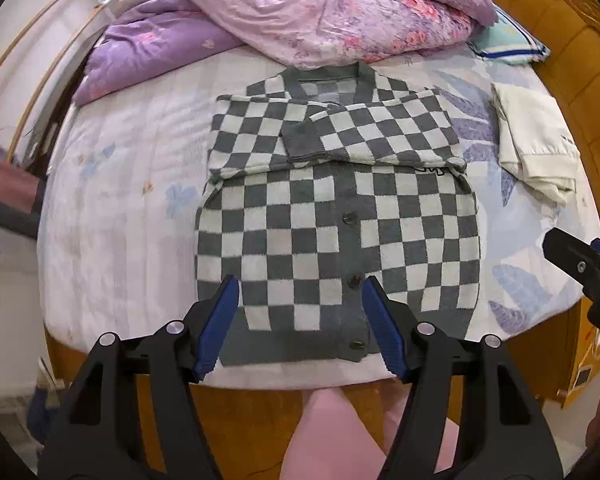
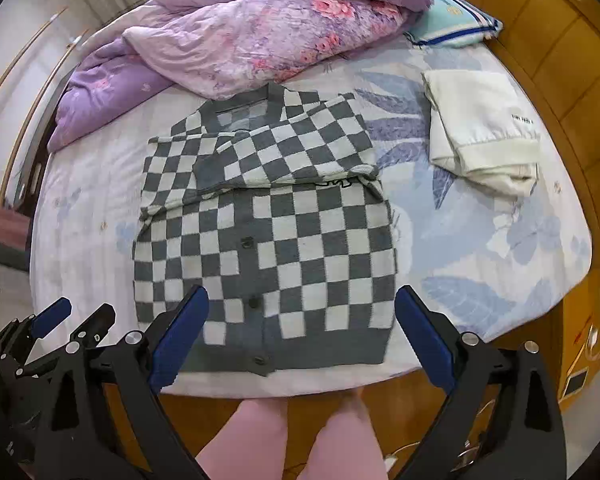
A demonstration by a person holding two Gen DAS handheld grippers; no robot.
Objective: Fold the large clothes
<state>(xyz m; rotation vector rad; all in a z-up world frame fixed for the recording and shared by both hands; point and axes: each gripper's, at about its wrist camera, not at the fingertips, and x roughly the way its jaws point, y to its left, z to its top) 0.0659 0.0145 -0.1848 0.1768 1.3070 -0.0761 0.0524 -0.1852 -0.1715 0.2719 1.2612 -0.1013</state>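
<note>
A grey-and-white checkered cardigan (image 1: pixel 336 216) lies flat on the bed, buttoned, with both sleeves folded across its chest and its hem toward the near edge. My left gripper (image 1: pixel 300 284) hovers open over the hem's left half, with nothing between its blue pads. In the right wrist view the same cardigan (image 2: pixel 268 240) lies below my right gripper (image 2: pixel 302 294), whose jaws stand wide open above the hem, clear of the cloth. The left gripper (image 2: pixel 60 316) shows at the lower left there, and the right gripper's finger (image 1: pixel 576 260) shows at the right edge of the left wrist view.
A folded white garment (image 2: pixel 480 132) lies to the right of the cardigan. A purple floral quilt (image 2: pixel 236 36) and a teal pillow (image 2: pixel 452 20) are heaped at the far side. A wooden bed frame (image 2: pixel 560 60) runs along the right. A person's pink-trousered legs (image 2: pixel 292 436) stand at the near edge.
</note>
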